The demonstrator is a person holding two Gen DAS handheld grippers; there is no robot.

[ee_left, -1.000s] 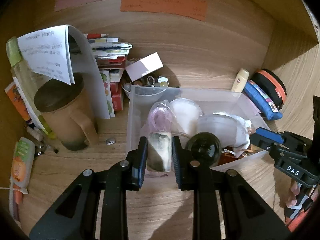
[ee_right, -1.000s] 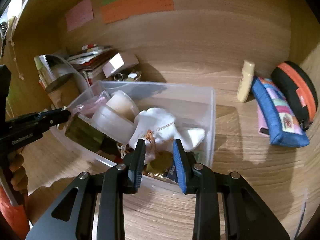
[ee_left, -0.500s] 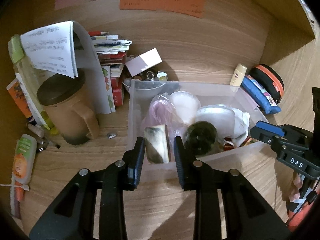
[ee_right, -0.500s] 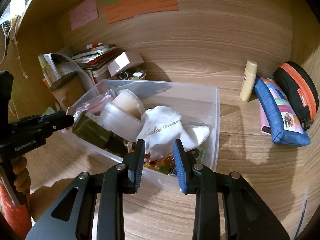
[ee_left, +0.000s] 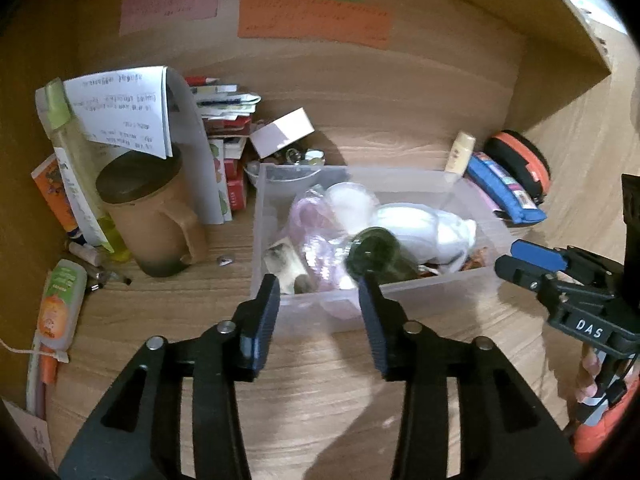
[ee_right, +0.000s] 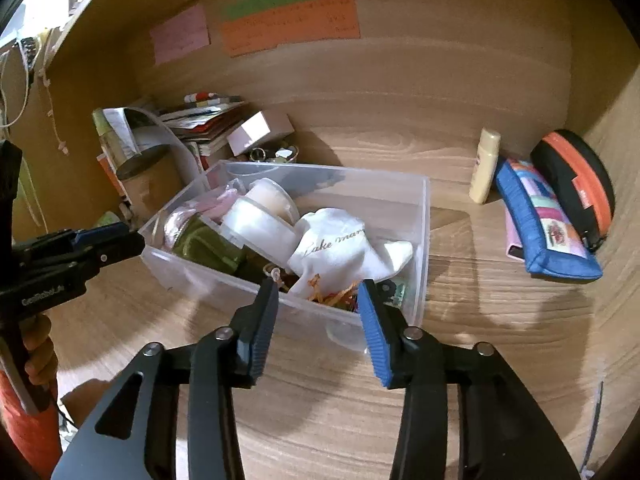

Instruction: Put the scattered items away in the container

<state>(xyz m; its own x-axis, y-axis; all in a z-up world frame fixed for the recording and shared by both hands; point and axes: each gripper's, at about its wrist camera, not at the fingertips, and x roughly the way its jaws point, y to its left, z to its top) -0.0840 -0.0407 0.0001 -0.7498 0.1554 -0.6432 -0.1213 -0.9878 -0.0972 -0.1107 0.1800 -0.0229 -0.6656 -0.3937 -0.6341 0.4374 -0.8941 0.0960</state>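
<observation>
A clear plastic container (ee_left: 400,304) stands on the wooden desk and also shows in the right wrist view (ee_right: 424,216). In it lie a small pale block (ee_left: 286,266), a pink bag (ee_left: 316,224), white round tubs (ee_right: 260,226), a dark green bottle (ee_left: 374,256) and a white cloth pouch (ee_right: 340,244). My left gripper (ee_left: 318,308) is open and empty, just in front of the container's near wall. My right gripper (ee_right: 318,312) is open and empty at the container's near right corner.
A brown mug (ee_left: 150,220), papers and a yellow-green bottle (ee_left: 76,172) stand at the left. An orange tube (ee_left: 60,304) lies at the far left. A cream bottle (ee_right: 486,170), a blue pouch (ee_right: 544,220) and a black-orange case (ee_right: 576,184) sit right of the container.
My left gripper opened, let the pale block drop into the container and drew back. My right gripper drew back a little and its jaws spread wider.
</observation>
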